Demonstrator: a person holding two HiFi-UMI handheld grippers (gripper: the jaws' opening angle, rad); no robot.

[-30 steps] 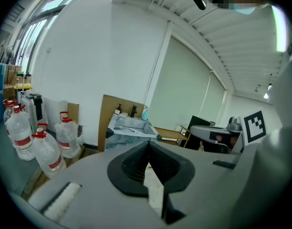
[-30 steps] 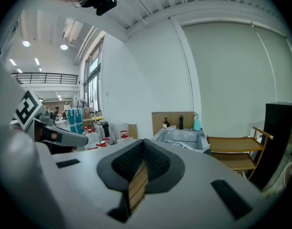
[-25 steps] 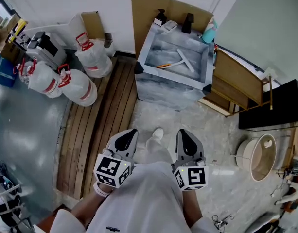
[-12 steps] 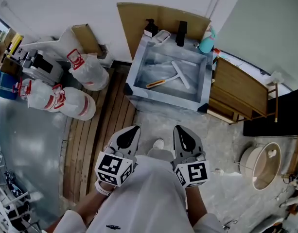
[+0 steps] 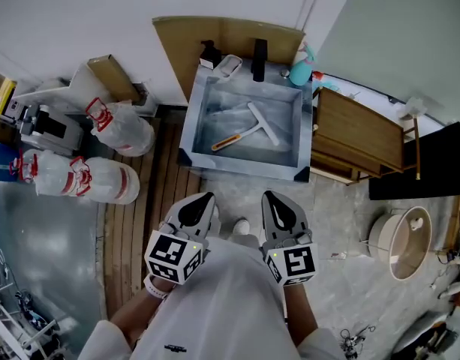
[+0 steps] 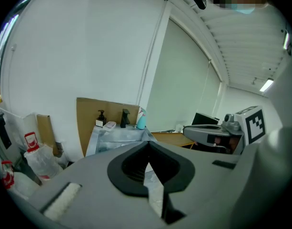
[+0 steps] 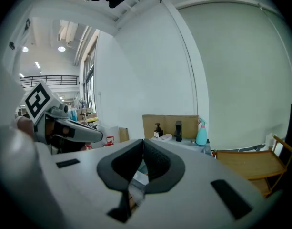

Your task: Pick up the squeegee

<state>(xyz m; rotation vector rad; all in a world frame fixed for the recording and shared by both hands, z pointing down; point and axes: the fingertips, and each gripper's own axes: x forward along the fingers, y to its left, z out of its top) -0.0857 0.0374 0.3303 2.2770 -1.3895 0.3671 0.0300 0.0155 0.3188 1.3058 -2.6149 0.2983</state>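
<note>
The squeegee (image 5: 261, 124), a white blade with an orange handle, lies inside the steel sink (image 5: 241, 165) against the far wall in the head view. My left gripper (image 5: 207, 196) and right gripper (image 5: 267, 195) are side by side over the floor, well short of the sink's front, both pointing at it. Both are shut with nothing between the jaws. From the left gripper view, the left gripper (image 6: 148, 142) points at the sink (image 6: 118, 135). The right gripper (image 7: 143, 140) has the sink's top edge (image 7: 184, 143) just beyond its tips. The squeegee is hidden in both gripper views.
A black faucet (image 5: 258, 49), soap bottle (image 5: 208, 53), soap dish (image 5: 230, 64) and teal spray bottle (image 5: 301, 70) stand on the sink's back edge. White bags (image 5: 117, 122) lie left by wooden floor slats (image 5: 139, 216). A wooden rack (image 5: 357, 137) and round basin (image 5: 398, 242) stand right.
The person has walked toward the sink; it sits nearer and further left in the head view. Both grippers came forward together and stayed shut.
</note>
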